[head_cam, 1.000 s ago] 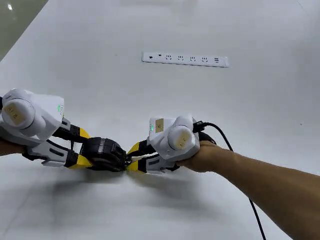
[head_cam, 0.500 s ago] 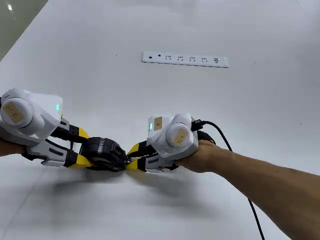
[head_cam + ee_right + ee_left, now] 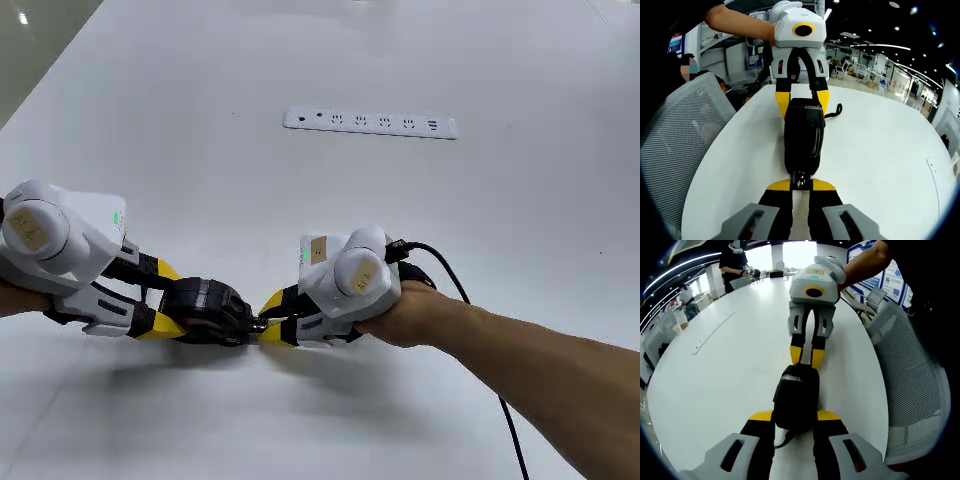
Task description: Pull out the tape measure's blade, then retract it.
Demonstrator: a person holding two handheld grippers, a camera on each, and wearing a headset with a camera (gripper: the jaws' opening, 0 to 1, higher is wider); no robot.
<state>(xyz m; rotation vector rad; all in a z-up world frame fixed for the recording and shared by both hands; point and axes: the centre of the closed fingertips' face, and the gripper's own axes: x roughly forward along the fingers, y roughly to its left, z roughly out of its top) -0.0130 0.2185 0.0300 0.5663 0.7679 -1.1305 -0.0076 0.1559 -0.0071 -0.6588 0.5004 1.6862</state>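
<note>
The tape measure (image 3: 207, 310) is sitting low on the white counter (image 3: 500, 230), a squat black case with none of its blade drawn out so far. The left tool (image 3: 170, 297) is clamping the case across its two flat sides from behind. At the case's mouth, the right tool (image 3: 268, 318) is meeting it head-on, with its yellow tips drawn almost together on the small metal end hook (image 3: 799, 179).

In my judgement the case is going to feel dense and rigid, and it is giving the pads a steady hold. The blade is likely to be thin, springy steel that is wanting to snap back, and the hook is the only sensible place to take it (a tiny, slick purchase that could slip out under the spring's pull). A straight, level draw away from the case is looking safest, followed by a guided return.

A black strap (image 3: 832, 112) is trailing from the far end of the tape measure. Well beyond the tape measure, a white power strip (image 3: 370, 120) is lying flat.

The blade itself is hiding inside the case. I am not making out any lock button, and the left tool's jaws are covering the case's sides. How firmly the hook is being pinched is hard to tell at this size.
</note>
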